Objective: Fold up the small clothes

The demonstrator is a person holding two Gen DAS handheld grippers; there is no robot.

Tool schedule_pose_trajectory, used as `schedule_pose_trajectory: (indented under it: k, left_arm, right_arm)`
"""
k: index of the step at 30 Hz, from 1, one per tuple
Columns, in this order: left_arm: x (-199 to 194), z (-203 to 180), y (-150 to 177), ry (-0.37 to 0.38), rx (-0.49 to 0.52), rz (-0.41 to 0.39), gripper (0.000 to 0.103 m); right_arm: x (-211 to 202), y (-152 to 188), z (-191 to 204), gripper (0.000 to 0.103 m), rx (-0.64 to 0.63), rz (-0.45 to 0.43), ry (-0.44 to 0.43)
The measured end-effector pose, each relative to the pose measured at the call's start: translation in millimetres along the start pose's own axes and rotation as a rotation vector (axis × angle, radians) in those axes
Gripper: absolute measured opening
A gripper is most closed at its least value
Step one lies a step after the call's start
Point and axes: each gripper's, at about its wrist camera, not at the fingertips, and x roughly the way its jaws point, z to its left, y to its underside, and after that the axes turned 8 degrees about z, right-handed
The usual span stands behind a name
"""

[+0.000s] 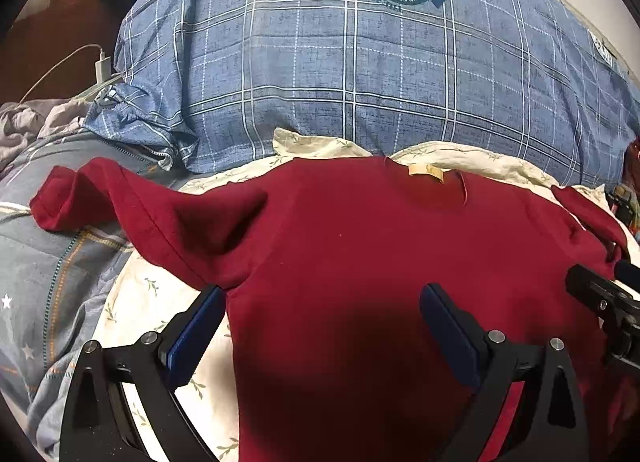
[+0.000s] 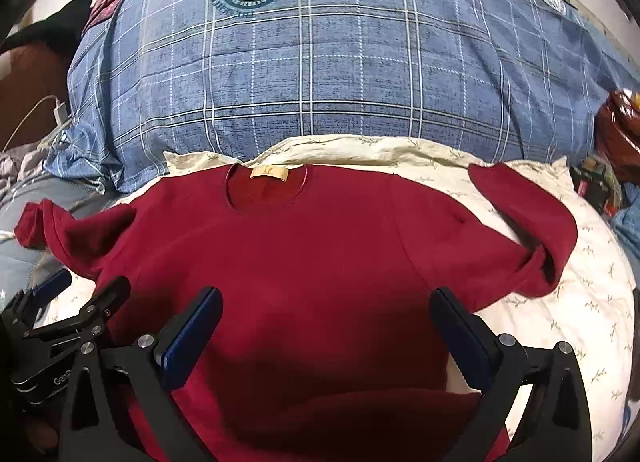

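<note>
Both sets of fingers spread wide, left gripper (image 1: 322, 336) and right gripper (image 2: 326, 338) grasping nothing above the hem of the red sweater (image 2: 304, 254) lying flat on the floral bedsheet (image 2: 568, 302). Risk of pinching sheet with fabric; farther out, left sleeve (image 1: 92, 198) draped off the sheet's edge and right sleeve (image 2: 532, 230) doubled back, likely folding crooked against the plaid duvet (image 2: 320, 62).

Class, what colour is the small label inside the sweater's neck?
Tan, on the red sweater; the label shows best in the right wrist view.

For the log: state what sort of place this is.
Most likely a bedroom, with the work done on a bed: a big blue plaid quilt, a floral cream sheet under the red shirt, and a white charger plugged in alongside.
</note>
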Motion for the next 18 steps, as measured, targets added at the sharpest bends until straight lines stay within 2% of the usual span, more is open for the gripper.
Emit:
schedule_pose_trajectory:
  k: [12,18]
  left_arm:
    - [-2.7,3.8,3.4,0.009,0.009,-0.009,0.098]
    - [-6.6,9.7,5.1,0.012,-0.029,0.015,0.098]
  right_arm:
    - [-0.7,-2.1,-0.3,0.103,0.016,0.006,0.024]
    - [-3.4,0.3,-2.5,0.103,0.016,0.015,0.015]
